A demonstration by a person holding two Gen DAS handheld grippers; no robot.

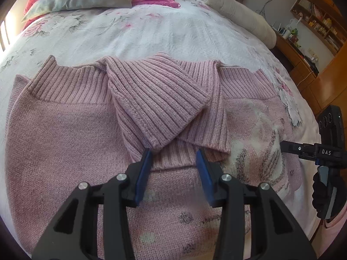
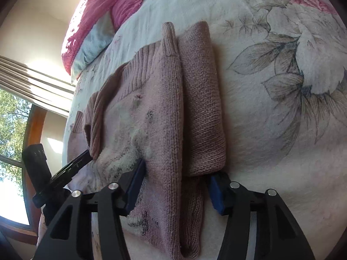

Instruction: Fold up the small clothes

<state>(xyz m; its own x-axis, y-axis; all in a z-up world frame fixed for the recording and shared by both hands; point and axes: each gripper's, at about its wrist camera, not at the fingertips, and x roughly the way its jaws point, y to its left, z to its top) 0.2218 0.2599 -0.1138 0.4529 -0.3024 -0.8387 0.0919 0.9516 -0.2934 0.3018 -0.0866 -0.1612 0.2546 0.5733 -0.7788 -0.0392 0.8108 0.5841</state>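
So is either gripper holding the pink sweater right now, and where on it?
Neither. The left gripper is open above the sweater, near its folded cuffs; the right gripper is open, straddling its side edge.

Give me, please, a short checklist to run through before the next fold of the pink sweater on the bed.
1. Left tool open over the sweater: ok.
2. Right tool open, straddling the sweater's folded side edge: ok.
3. Cuffs folded in and crossed on the body: ok.
4. Sweater lying flat on the bedspread: ok.
5. Near edge of the sweater in view: cannot tell.
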